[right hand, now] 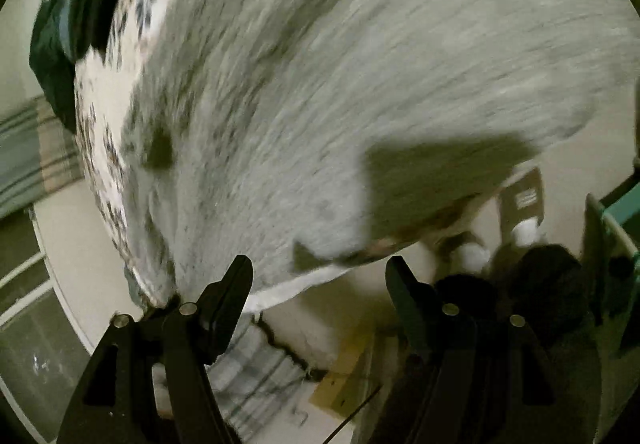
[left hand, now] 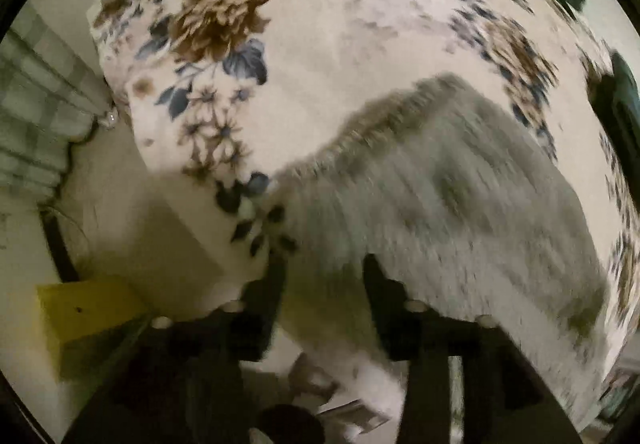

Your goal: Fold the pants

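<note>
Right now I see the grey pants (left hand: 460,204) spread on the floral bedcover (left hand: 320,24), blurred by motion; my left gripper (left hand: 324,284) and right gripper (right hand: 320,284) both gape wide, holding nothing. I'd aim low at the near hem, pinching only pant fabric, not the cover

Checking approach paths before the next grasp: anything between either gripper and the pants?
Nothing visible. The left gripper is open at the near edge of the grey pants on the floral cover. The right gripper is open too, with the pants directly ahead. Both views are motion-blurred.
</note>
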`<state>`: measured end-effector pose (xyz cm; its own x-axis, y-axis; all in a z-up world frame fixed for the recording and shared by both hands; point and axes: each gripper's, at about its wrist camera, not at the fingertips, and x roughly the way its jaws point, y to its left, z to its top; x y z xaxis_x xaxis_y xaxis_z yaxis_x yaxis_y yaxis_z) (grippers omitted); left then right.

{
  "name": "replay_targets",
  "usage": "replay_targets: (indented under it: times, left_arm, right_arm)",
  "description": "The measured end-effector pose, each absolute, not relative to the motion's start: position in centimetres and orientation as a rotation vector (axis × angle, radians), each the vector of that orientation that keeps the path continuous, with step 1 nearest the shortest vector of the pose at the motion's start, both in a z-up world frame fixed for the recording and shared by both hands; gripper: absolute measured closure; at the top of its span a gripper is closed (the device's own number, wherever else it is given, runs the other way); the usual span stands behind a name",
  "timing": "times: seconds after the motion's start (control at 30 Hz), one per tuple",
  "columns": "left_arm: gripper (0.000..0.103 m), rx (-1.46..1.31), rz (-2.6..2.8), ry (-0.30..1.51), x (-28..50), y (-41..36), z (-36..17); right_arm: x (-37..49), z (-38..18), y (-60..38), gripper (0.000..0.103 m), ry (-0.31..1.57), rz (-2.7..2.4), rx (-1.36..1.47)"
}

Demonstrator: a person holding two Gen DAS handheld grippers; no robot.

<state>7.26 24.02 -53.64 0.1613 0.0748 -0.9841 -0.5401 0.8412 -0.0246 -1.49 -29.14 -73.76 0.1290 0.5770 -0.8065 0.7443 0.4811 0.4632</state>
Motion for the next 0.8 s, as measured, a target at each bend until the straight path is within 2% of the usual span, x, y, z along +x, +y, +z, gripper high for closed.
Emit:
replay_targets:
  times: [0.07,0.13,0.37,0.47,0.63,0.8]
  left_arm:
    - [0.038,-0.351,0.405,1.338,7.2,20.8,-52.1]
    - [0.035,-0.312,0.342,1.336,7.5,17.4,-51.3]
    - [0.035,-0.202,0.022,1.414,9.0,0.6,-52.3]
    - [0.035,-0.129,-0.098,1.462,8.9,-6.9,-53.7]
    - [0.035,-0.011,-0.226,1.497,8.1,-15.9,-54.7]
    - [0.035,0.116,-0.324,1.509,6.9,-22.4,-54.9]
  right_arm:
    - [-2.9,-73.1,-32.2,0.026,1.49,-0.248,1.192]
    - [-4.6,-72.2,-35.8,0.023,1.411,-0.352,1.197]
    - [-12.2,-67.9,-52.9,0.023,1.094,-0.767,1.197]
    - [-15.7,-67.7,-58.4,0.023,0.973,-0.877,1.263]
    - [-24.0,-71.1,-65.1,0.027,0.781,-1.044,1.539]
    - [-25.7,-76.4,-67.2,0.028,0.639,-0.884,1.781]
